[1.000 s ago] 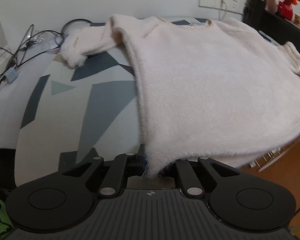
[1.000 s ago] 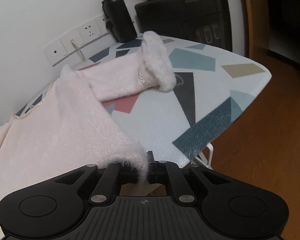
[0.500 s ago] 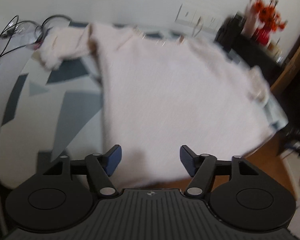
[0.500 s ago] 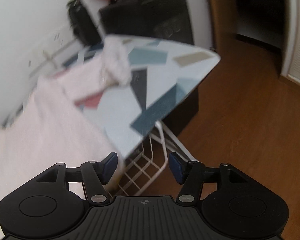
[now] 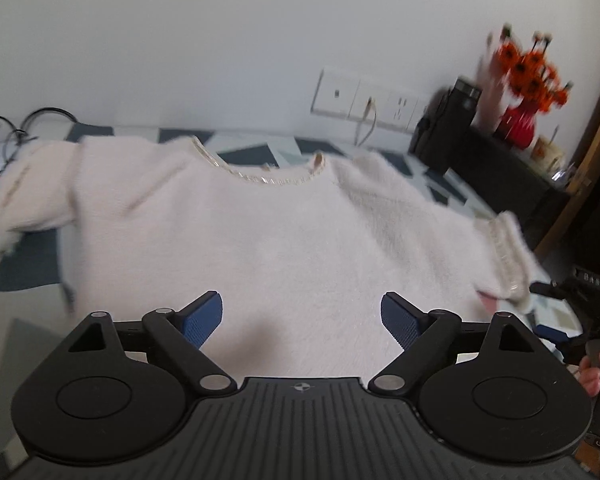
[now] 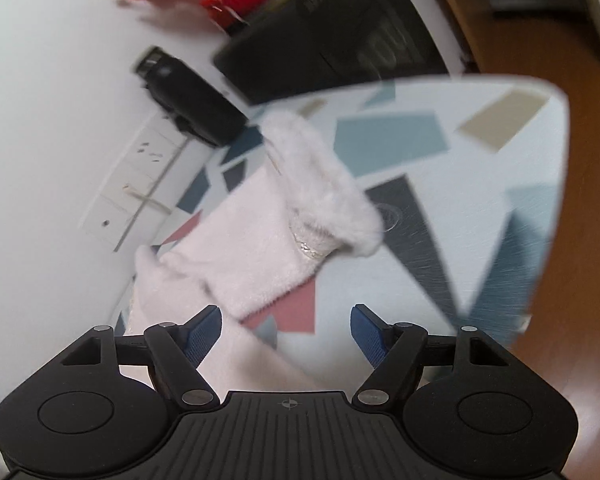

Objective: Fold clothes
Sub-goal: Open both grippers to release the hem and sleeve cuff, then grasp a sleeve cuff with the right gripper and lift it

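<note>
From your left wrist view, your left gripper (image 5: 302, 312) is released and its jaws are opening, with nothing pinched between the blue pads (image 5: 202, 316); it hangs above the lower part of the sweater (image 5: 268, 240). The fluffy pale pink sweater lies spread flat on the patterned ironing board (image 5: 28, 264), neckline (image 5: 260, 174) toward the wall, one sleeve stretched out to the left and the other sleeve cuff (image 5: 508, 252) at the right. At the right edge you can see your right gripper (image 5: 560, 328) from the side, with fingertips of your hand (image 5: 596, 368) on it. Wall sockets (image 5: 364, 98), a black bottle (image 5: 448, 128) and a red vase of orange flowers (image 5: 520, 120) stand behind the board; the picture is somewhat blurred.

From your right wrist view, which is tilted and blurred, your right gripper (image 6: 286, 330) is also released, jaws opening, holding nothing. The sweater's right sleeve (image 6: 260, 248) lies on the board just ahead of the pads, its furry cuff (image 6: 328, 192) farther out toward the board's bare end (image 6: 480, 184). The black bottle (image 6: 188, 100) and a black cabinet (image 6: 332, 32) sit beyond, with wooden floor (image 6: 580, 280) at the right.
</note>
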The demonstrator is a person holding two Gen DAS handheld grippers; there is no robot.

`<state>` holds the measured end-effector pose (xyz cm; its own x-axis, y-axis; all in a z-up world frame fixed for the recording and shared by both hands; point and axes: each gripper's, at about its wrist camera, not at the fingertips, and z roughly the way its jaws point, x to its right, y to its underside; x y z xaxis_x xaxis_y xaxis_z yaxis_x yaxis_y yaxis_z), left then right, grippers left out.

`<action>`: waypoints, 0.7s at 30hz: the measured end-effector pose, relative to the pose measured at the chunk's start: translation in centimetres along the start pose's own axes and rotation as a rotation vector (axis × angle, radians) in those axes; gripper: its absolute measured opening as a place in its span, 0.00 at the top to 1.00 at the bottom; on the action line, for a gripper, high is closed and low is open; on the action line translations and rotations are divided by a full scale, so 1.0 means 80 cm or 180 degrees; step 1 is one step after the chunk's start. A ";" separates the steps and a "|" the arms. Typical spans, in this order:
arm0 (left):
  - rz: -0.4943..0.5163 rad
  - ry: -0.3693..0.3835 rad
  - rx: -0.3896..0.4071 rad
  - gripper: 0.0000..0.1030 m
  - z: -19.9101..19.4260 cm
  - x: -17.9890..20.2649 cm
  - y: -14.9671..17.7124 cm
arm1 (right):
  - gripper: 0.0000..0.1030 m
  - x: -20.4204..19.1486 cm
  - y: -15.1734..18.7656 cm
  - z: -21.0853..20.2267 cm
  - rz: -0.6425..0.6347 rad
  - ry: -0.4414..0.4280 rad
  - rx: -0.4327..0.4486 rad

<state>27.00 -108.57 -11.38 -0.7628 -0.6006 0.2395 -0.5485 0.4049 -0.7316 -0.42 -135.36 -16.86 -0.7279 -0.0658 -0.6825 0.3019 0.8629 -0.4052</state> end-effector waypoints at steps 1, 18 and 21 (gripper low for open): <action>0.0017 -0.0033 -0.0056 0.14 0.018 0.008 -0.005 | 0.35 0.002 -0.003 0.017 0.0114 0.0036 -0.0006; 0.0077 -0.0866 -0.0785 0.12 0.212 0.076 -0.052 | 0.90 0.045 -0.154 0.122 0.0620 0.0141 0.0617; 0.0075 -0.0949 -0.0793 0.10 0.217 0.081 -0.054 | 0.90 0.064 -0.188 0.097 0.0540 0.0228 0.1047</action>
<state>30.37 -126.16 -17.74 -0.6634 -0.7483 0.0017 -0.6263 0.5540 -0.5485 -3.90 -152.51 -18.96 -0.6882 0.1096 -0.7172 0.5951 0.6507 -0.4717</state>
